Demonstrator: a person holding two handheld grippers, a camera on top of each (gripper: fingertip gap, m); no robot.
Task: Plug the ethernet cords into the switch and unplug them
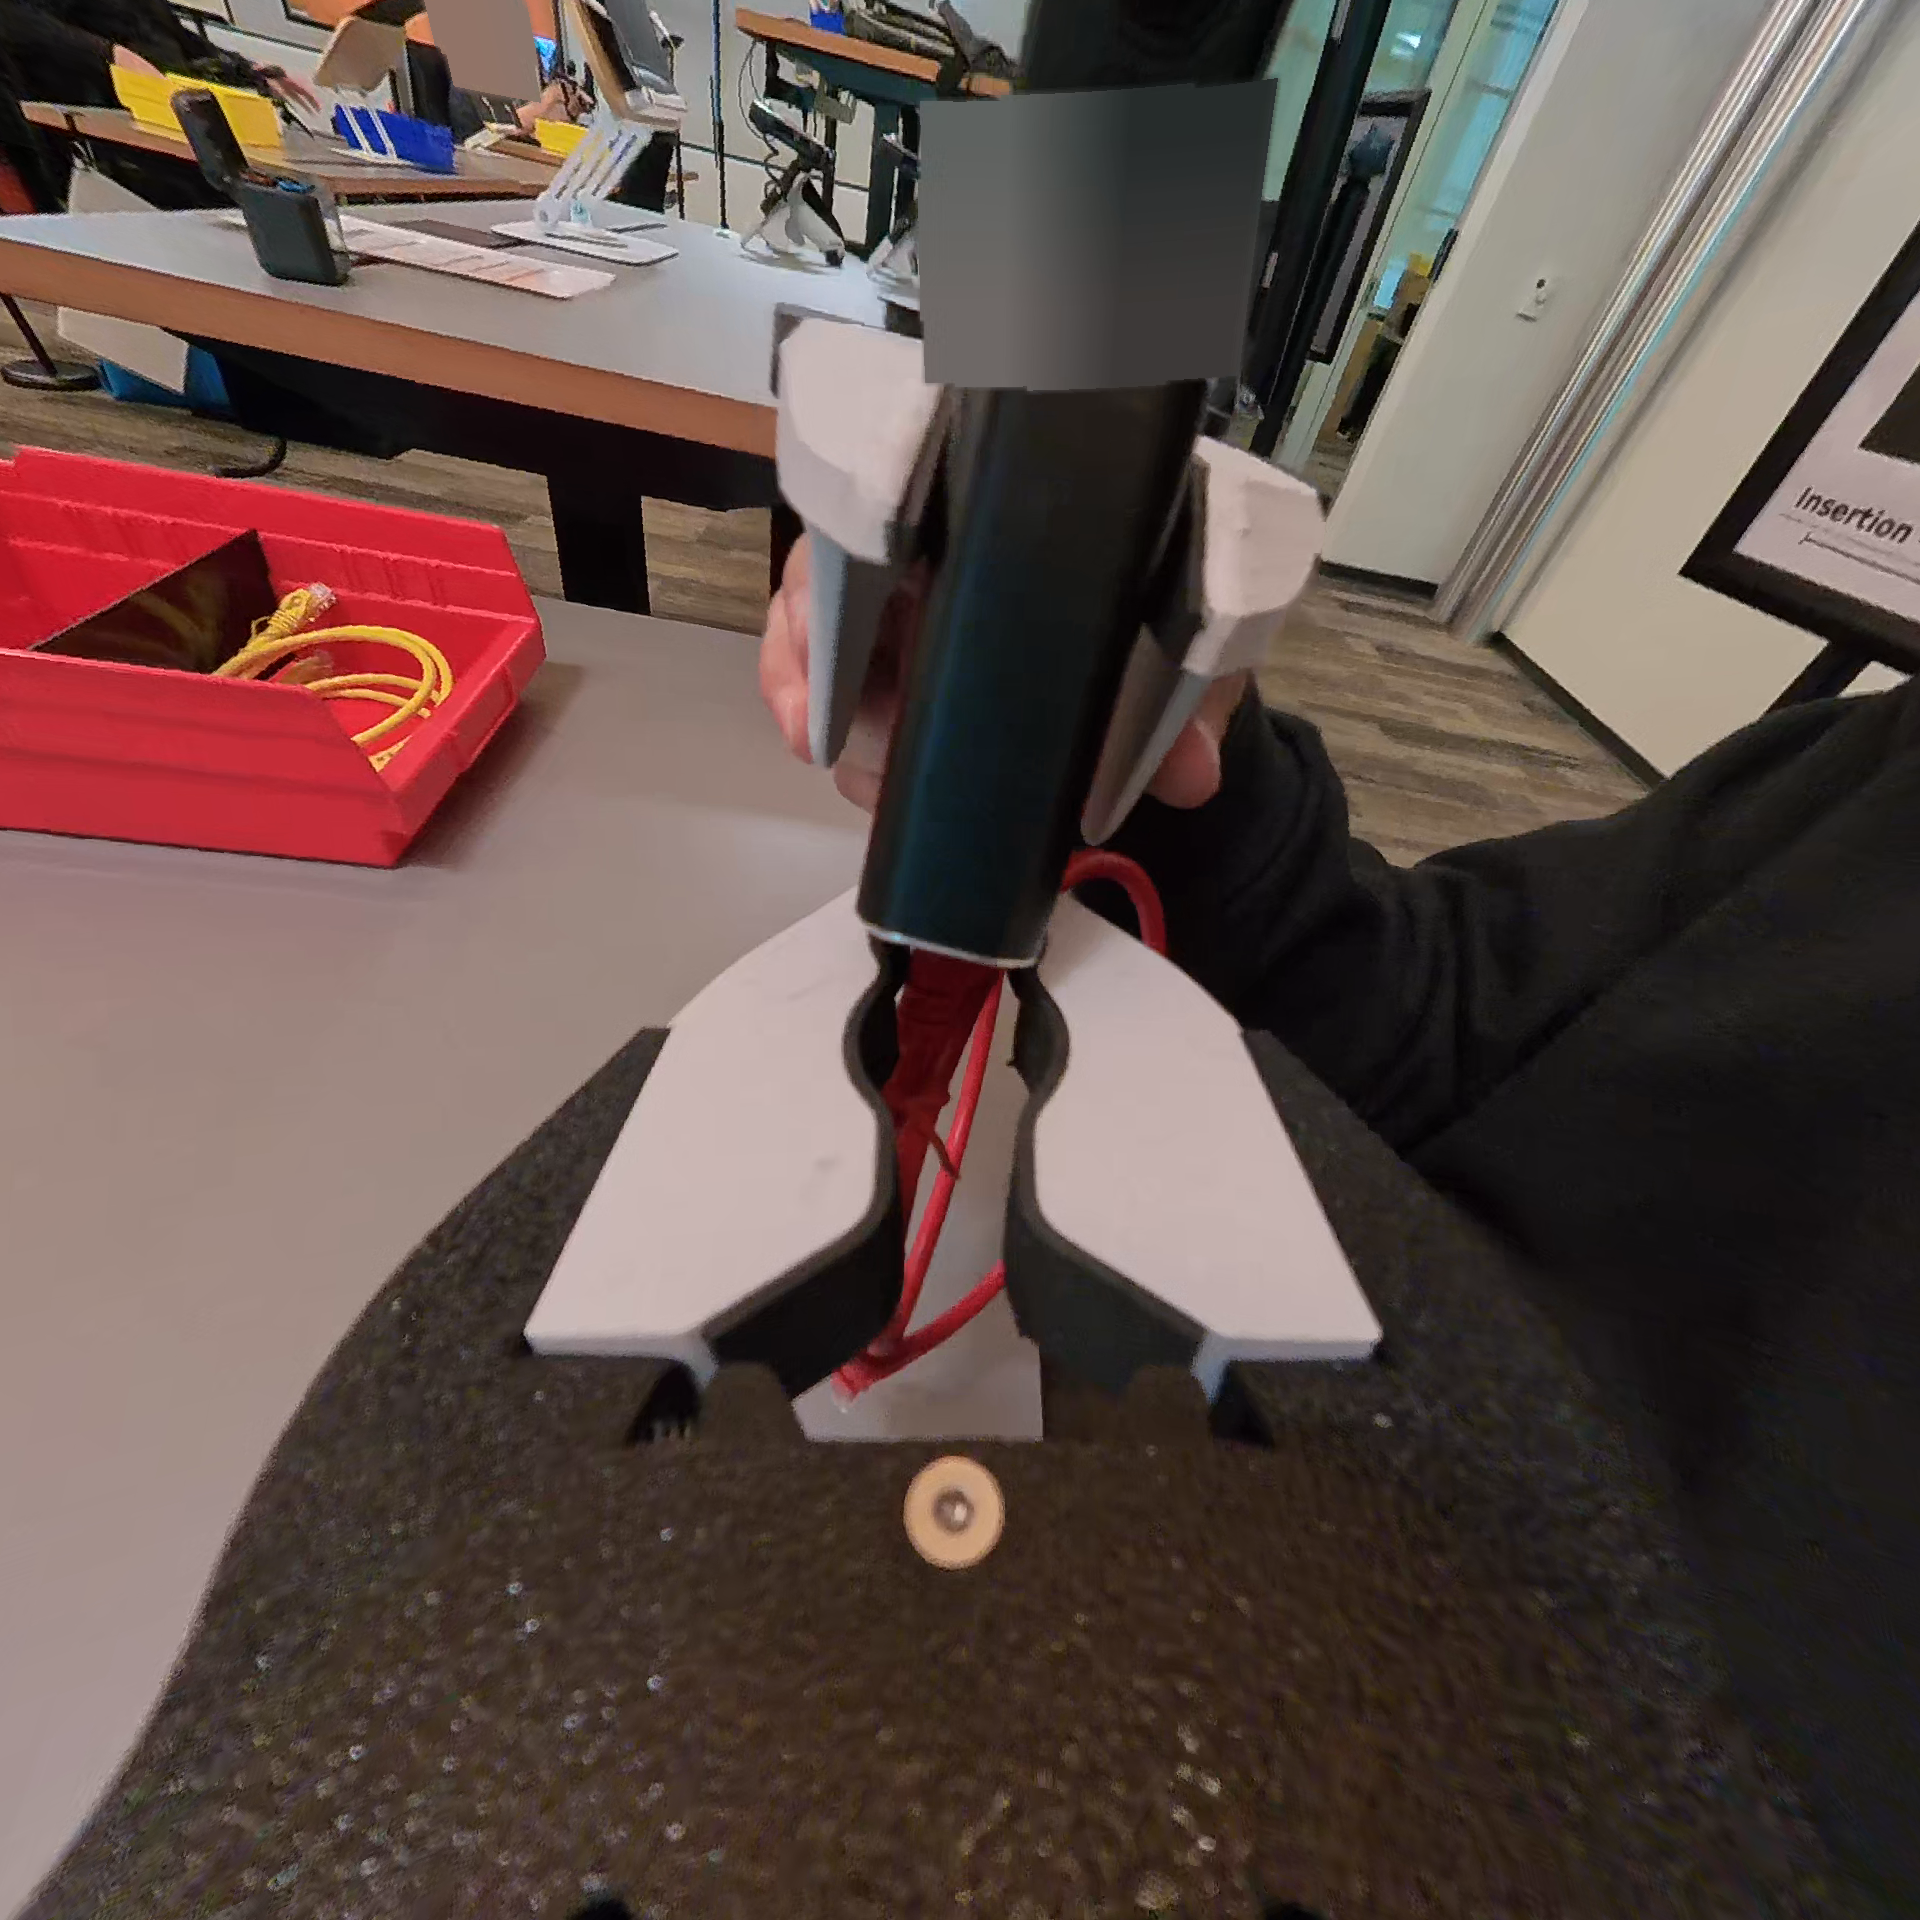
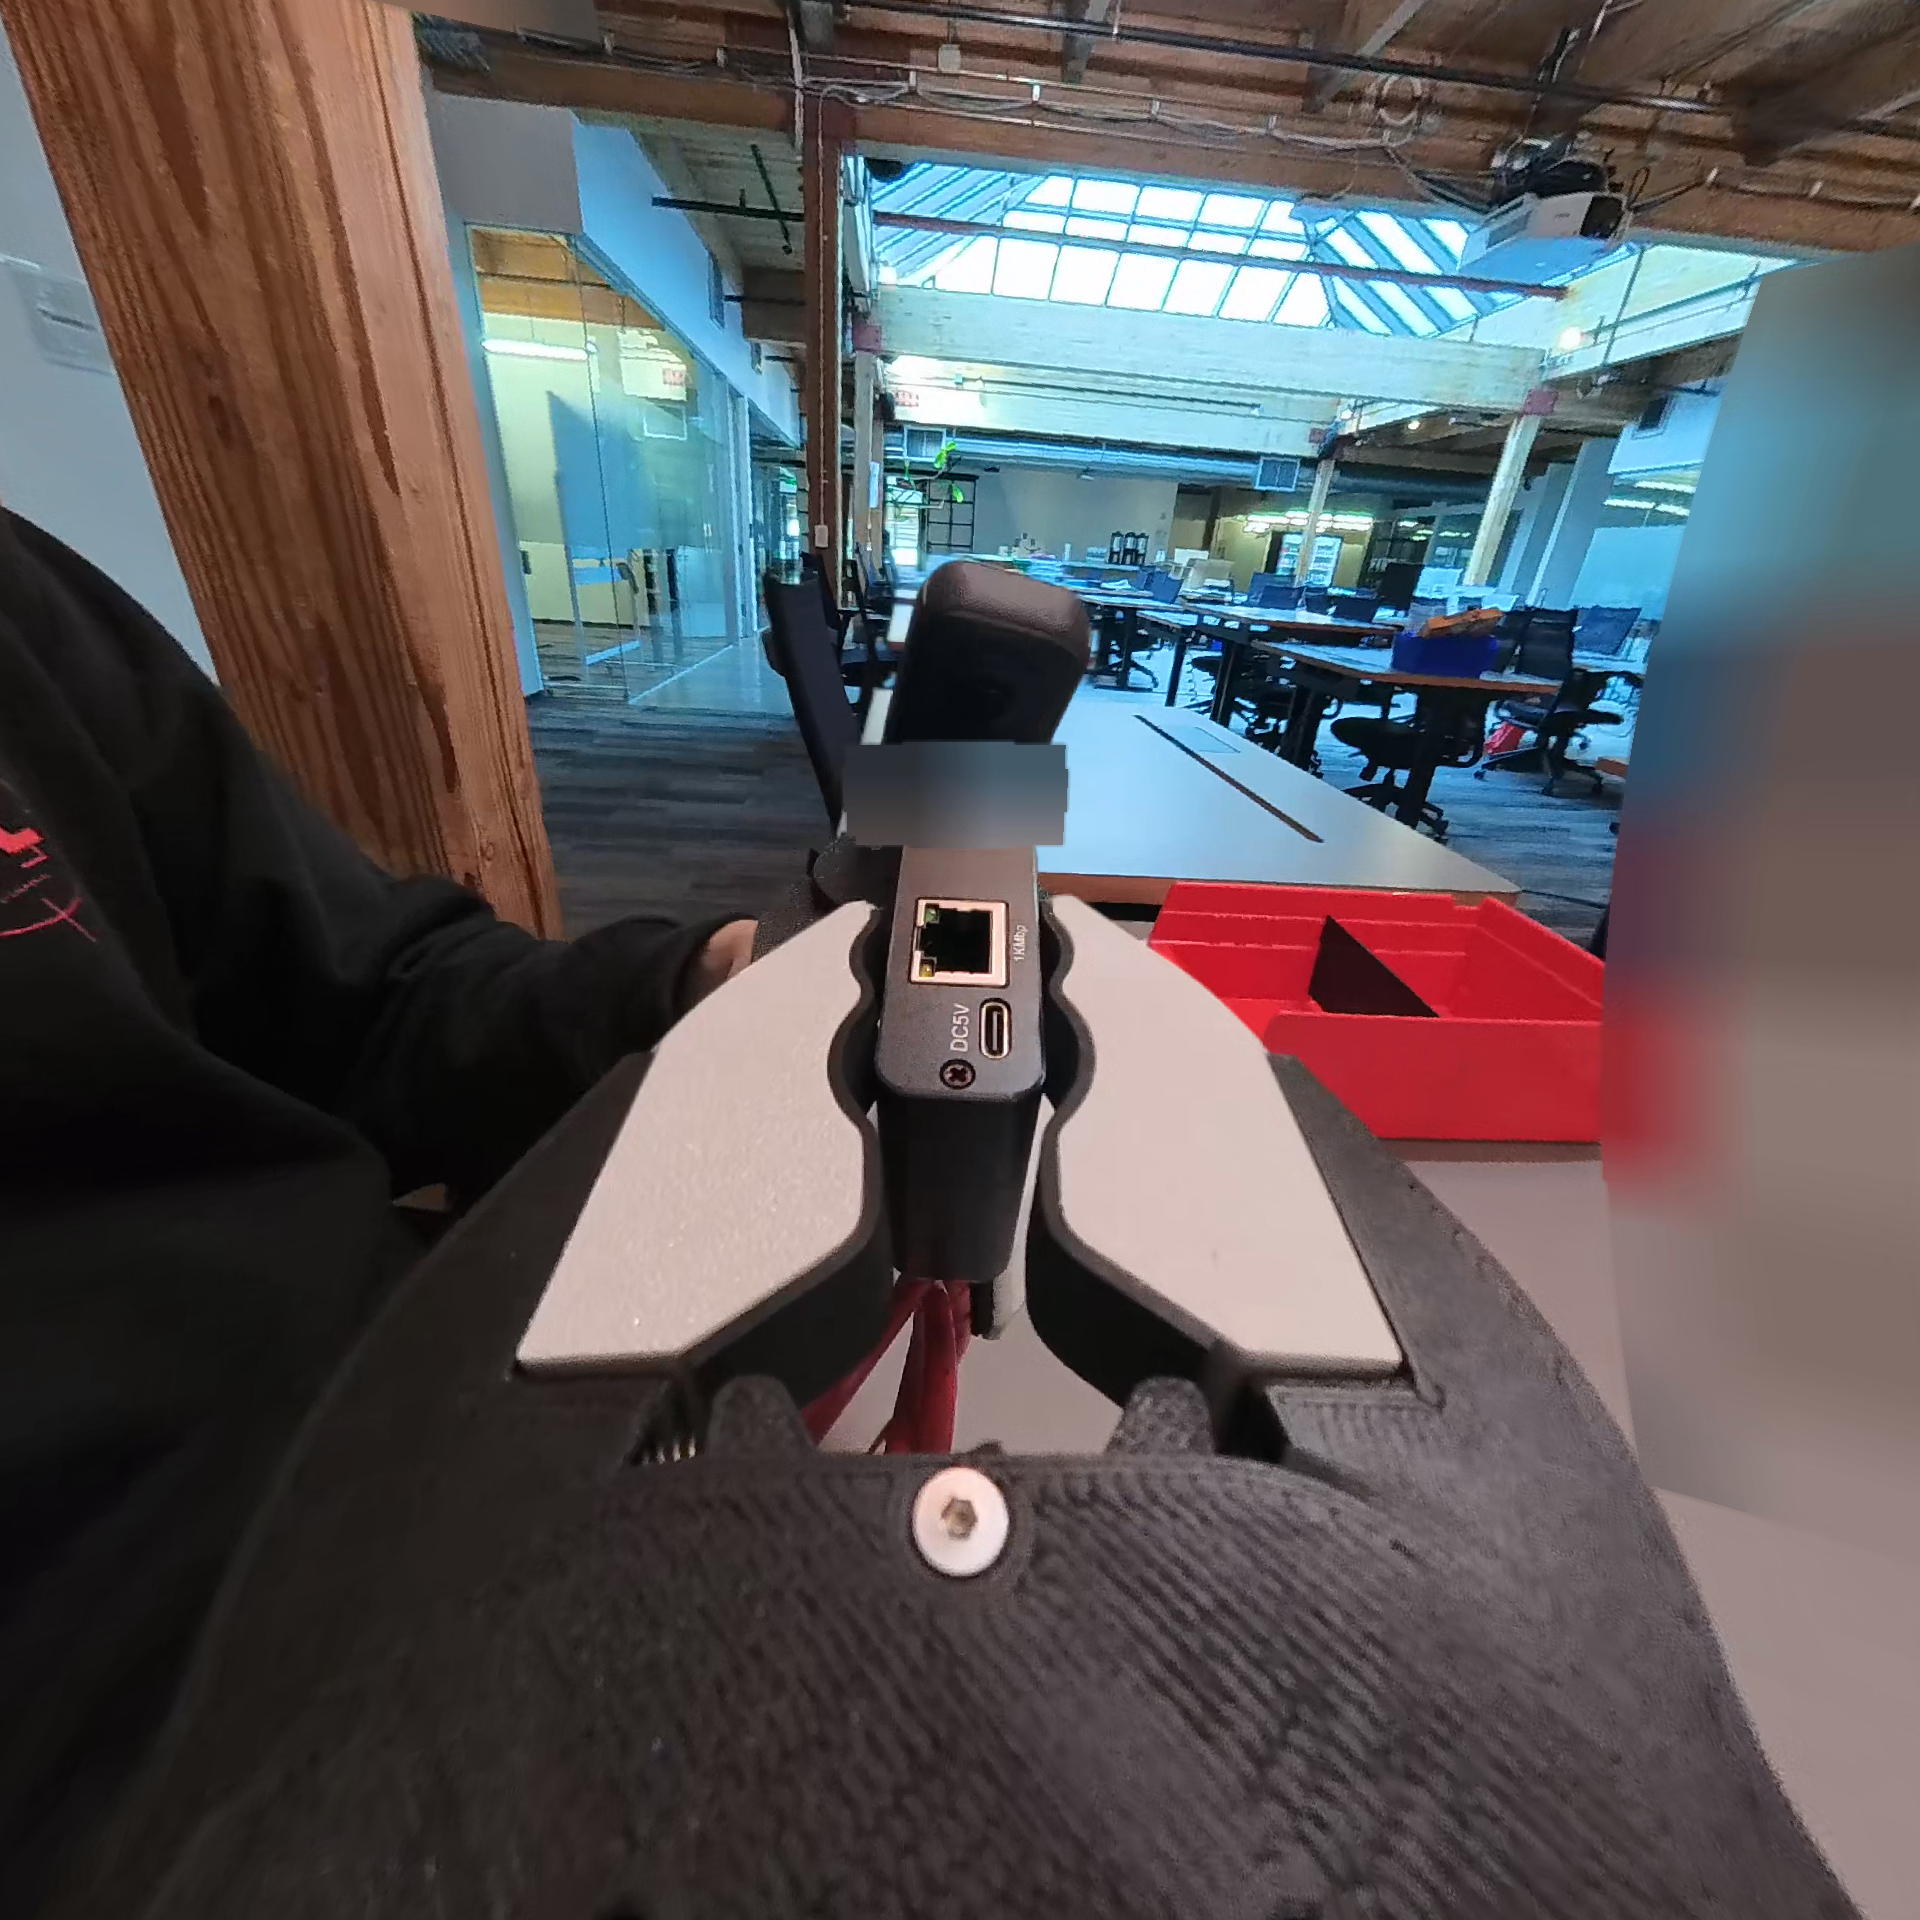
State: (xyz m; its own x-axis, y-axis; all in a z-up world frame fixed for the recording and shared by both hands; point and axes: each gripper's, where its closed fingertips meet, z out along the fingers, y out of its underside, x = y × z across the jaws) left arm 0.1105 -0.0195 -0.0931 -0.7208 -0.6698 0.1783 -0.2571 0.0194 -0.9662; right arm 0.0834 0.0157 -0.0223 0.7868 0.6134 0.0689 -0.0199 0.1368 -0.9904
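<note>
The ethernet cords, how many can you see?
2, maybe more hidden. A red cord sits between the left gripper fingers, running up into the black switch. A yellow cord lies coiled in the red bin.

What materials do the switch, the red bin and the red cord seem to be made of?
Switch: probably metal or hard plastic with a dark satin finish; its long side reflects light glossily.
Red bin: moulded plastic, matte, with ribbed walls.
Red cord: thin, smooth and bent into loops, so likely a flexible plastic jacket.
</note>
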